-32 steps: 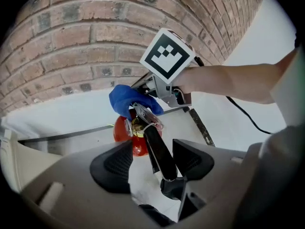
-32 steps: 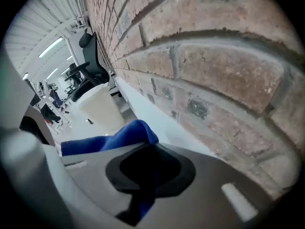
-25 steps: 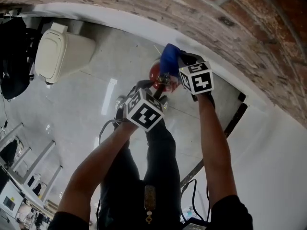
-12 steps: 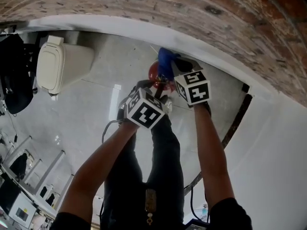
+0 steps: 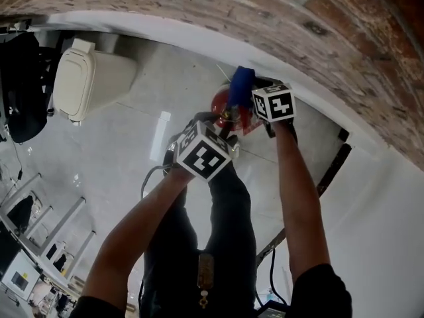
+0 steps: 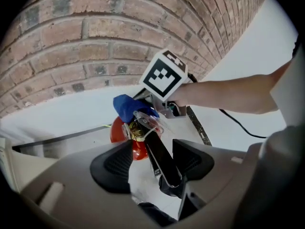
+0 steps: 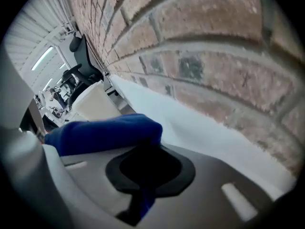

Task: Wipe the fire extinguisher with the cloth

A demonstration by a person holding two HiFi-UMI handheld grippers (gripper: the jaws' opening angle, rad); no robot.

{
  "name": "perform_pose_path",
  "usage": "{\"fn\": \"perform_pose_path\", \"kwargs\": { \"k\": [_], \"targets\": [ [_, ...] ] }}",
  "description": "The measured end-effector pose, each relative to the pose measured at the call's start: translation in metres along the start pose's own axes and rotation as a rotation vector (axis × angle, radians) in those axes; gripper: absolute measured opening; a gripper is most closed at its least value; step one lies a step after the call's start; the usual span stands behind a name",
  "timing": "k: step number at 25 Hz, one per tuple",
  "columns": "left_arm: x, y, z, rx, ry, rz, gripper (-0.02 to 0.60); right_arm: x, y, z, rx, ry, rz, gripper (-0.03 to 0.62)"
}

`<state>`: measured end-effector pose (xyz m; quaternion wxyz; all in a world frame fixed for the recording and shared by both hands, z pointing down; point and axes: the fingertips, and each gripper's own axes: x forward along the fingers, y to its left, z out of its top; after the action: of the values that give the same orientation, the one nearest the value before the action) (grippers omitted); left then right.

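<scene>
Fire extinguisher [image 5: 220,103], red, on the floor at upper centre beneath the brick wall, is mid-wipe: the right gripper [image 7: 147,168], jaws clenched on the blue cloth [image 5: 241,85], has sunk lower beside it, while the left gripper [image 6: 151,163] has its jaws released around the black handle [image 6: 161,159].
</scene>
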<state>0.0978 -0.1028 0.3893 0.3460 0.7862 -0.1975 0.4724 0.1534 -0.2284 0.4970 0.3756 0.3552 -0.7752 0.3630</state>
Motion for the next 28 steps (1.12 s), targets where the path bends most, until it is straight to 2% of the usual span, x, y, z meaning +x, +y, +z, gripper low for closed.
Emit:
{"fn": "perform_pose_path", "kwargs": {
  "k": [3,7,9,12,14,16,17,22,28],
  "targets": [
    [-0.001,0.001,-0.001,-0.019,-0.005,0.012,0.272,0.001,-0.011,-0.035,0.109,0.029,-0.007,0.017],
    [-0.005,0.002,-0.003,-0.025,-0.014,0.055,0.264,-0.012,-0.01,-0.089,0.157,0.099,0.012,0.017],
    [-0.009,0.001,0.0,-0.018,-0.033,0.08,0.249,-0.03,-0.012,-0.098,0.185,0.084,-0.002,0.017],
    [-0.021,-0.007,-0.005,-0.011,-0.046,0.106,0.19,-0.068,-0.005,-0.1,0.207,0.044,-0.023,0.017],
    [-0.034,-0.013,-0.005,0.01,-0.06,0.119,0.163,-0.098,0.0,-0.093,0.208,0.001,-0.042,0.017],
    [-0.048,-0.022,-0.005,0.029,-0.094,0.13,0.02,-0.129,0.009,-0.083,0.195,-0.051,-0.06,0.017],
    [-0.055,-0.028,-0.007,0.032,-0.114,0.13,0.008,-0.146,0.015,-0.078,0.183,-0.079,-0.067,0.017],
    [-0.1,-0.065,-0.011,0.058,-0.229,0.138,0.008,-0.229,0.057,-0.054,0.12,-0.233,-0.102,0.017],
    [-0.201,-0.123,-0.023,0.041,-0.449,0.135,0.008,-0.339,0.145,-0.028,0.095,-0.446,-0.116,0.017]
  ]
}}
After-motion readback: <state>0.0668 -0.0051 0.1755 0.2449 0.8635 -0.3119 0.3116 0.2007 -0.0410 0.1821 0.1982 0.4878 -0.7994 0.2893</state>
